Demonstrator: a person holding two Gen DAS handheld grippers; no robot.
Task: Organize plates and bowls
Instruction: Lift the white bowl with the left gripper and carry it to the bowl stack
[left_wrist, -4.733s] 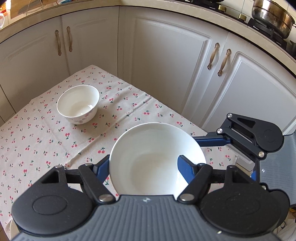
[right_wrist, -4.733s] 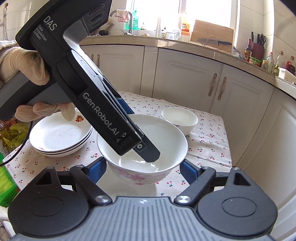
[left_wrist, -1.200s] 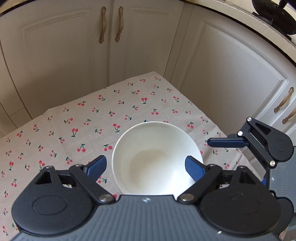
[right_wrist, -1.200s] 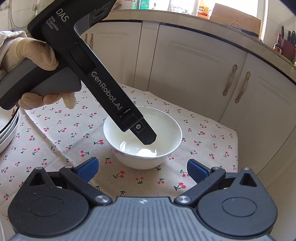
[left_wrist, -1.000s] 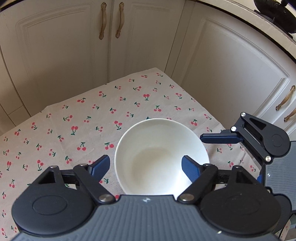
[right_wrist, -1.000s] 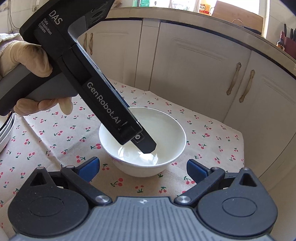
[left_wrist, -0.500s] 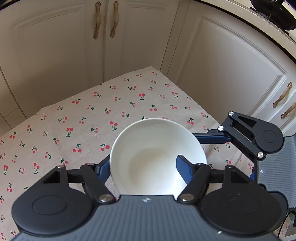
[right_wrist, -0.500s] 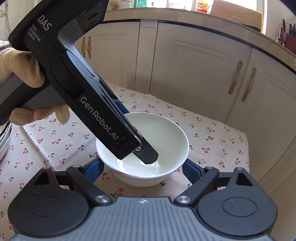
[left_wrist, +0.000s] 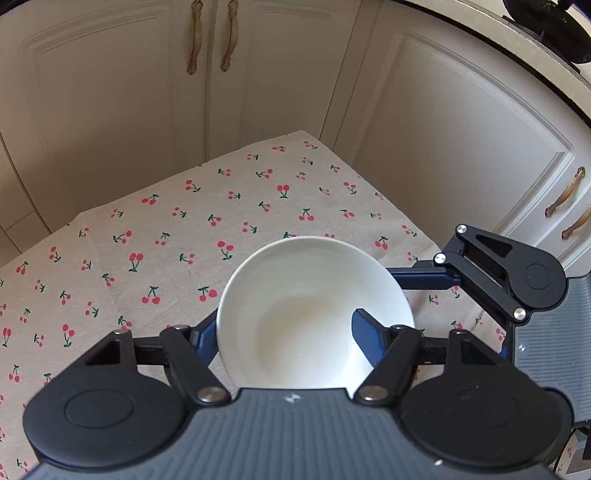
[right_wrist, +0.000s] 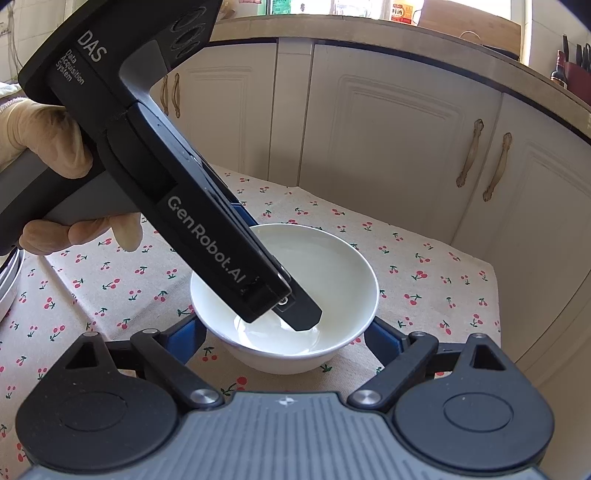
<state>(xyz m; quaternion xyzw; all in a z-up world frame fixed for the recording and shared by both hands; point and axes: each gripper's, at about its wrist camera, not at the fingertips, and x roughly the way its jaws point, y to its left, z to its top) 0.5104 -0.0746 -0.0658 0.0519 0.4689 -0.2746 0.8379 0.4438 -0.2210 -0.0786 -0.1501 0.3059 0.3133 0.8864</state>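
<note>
So the left gripper (left_wrist: 284, 332) is clamped across the white bowl's (left_wrist: 314, 314) wall on the tabletop (left_wrist: 147, 229); the right gripper (right_wrist: 284, 341) straddles it from the near side, not gripping yet, I'd say.

White bowl (left_wrist: 295, 295) between your left gripper's (left_wrist: 284, 336) blue pads, plain inside. Beneath it, beige tablecloth (left_wrist: 166, 229) with red cherries on green stems. Beyond your fingers, cream cabinet doors (left_wrist: 110, 92) with bronze handles (left_wrist: 194, 37). Your gripper bodies are black and dark grey; white lettering on the left one. Your glove (right_wrist: 44, 136) is tan.
</note>
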